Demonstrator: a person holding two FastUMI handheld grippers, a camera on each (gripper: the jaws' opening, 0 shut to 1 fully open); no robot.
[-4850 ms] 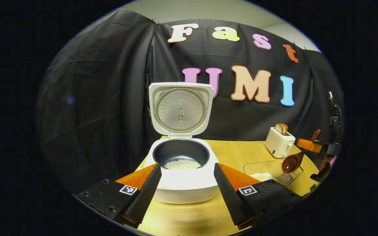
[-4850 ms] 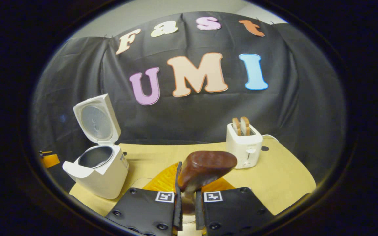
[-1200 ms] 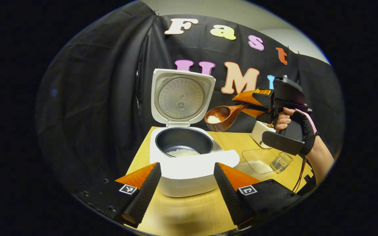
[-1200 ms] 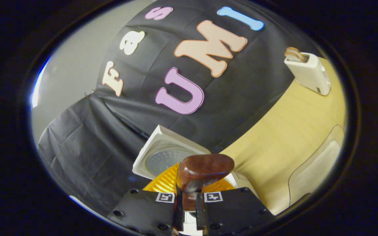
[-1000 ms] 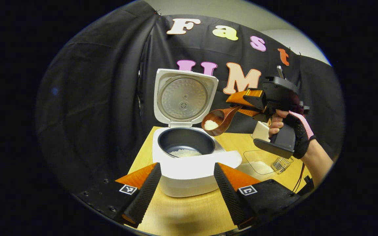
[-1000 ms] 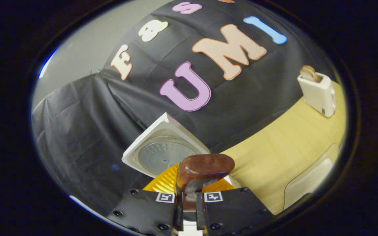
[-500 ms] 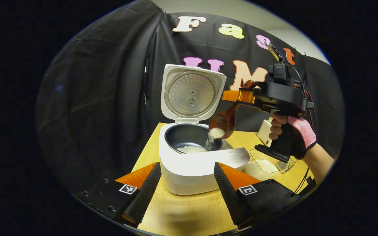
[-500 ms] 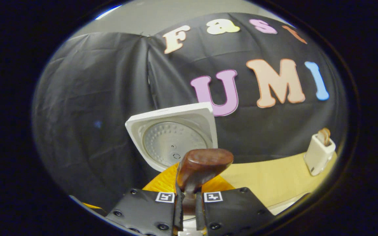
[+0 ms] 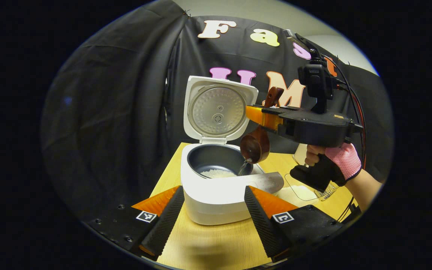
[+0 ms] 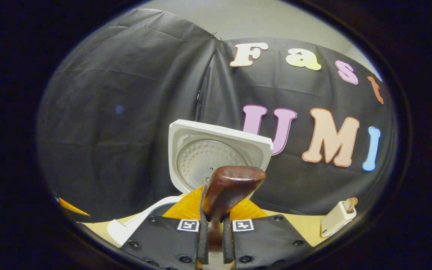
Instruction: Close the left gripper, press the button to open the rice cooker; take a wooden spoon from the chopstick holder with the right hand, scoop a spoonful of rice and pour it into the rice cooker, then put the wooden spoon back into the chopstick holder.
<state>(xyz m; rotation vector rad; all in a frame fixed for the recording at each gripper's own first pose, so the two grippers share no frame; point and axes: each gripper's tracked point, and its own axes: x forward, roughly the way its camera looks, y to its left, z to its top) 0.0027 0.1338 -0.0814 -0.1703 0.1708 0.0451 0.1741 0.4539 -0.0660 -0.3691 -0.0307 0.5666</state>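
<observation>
The white rice cooker (image 9: 216, 204) stands open on the wooden table, lid (image 9: 218, 110) upright, with white rice in its dark pot (image 9: 216, 167). Over the pot's right rim hangs the wooden spoon (image 9: 255, 146), bowl tipped down, a thin trickle of rice falling in. A gloved hand (image 9: 341, 165) holds my right gripper (image 9: 255, 114), which is shut on the spoon's handle. In the right gripper view the handle (image 10: 233, 185) sticks up between my right gripper's (image 10: 213, 212) closed fingers, with the lid (image 10: 216, 159) behind. My left gripper (image 9: 213, 190) is open in front of the cooker, apart from it.
A clear tray of rice (image 9: 298, 192) lies right of the cooker, and the clear chopstick holder (image 9: 327, 190) is partly hidden behind the hand. A white toaster (image 10: 338, 217) stands at the back right. The table's left edge runs close beside the cooker.
The right gripper carried the full spoon from the tray to above the pot and rolled it over. The rice has poured out, down to a trickle. The left gripper stayed open.
</observation>
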